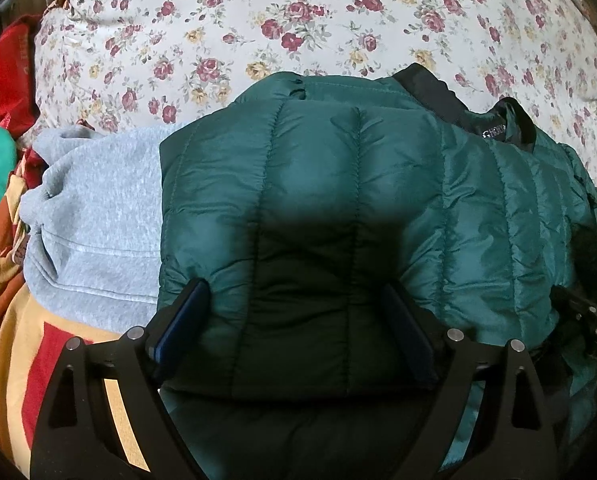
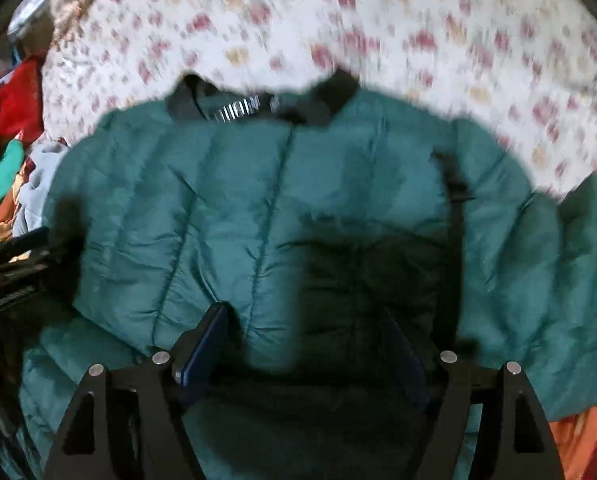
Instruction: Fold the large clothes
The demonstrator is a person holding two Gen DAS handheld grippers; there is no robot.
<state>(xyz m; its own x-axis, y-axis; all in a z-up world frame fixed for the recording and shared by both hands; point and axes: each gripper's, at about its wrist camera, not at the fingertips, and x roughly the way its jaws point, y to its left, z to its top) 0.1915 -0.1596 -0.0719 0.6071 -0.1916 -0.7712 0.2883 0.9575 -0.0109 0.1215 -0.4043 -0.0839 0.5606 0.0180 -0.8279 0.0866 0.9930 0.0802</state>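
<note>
Puffy green jacket point(image 1: 338, 184) looks light and slippery; both tongs point(image 1: 294, 320) point(image 2: 306, 340) gape wide over it. I'd pinch a quilted seam below the collar point(image 2: 322, 100).

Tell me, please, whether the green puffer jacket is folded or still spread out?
Partly folded: the green puffer jacket has one side turned over, its straight edge lying over the grey sweatshirt; the other sleeve appears still spread.

Green quilted jacket point(image 1: 338, 184) — flat, collar up
</note>
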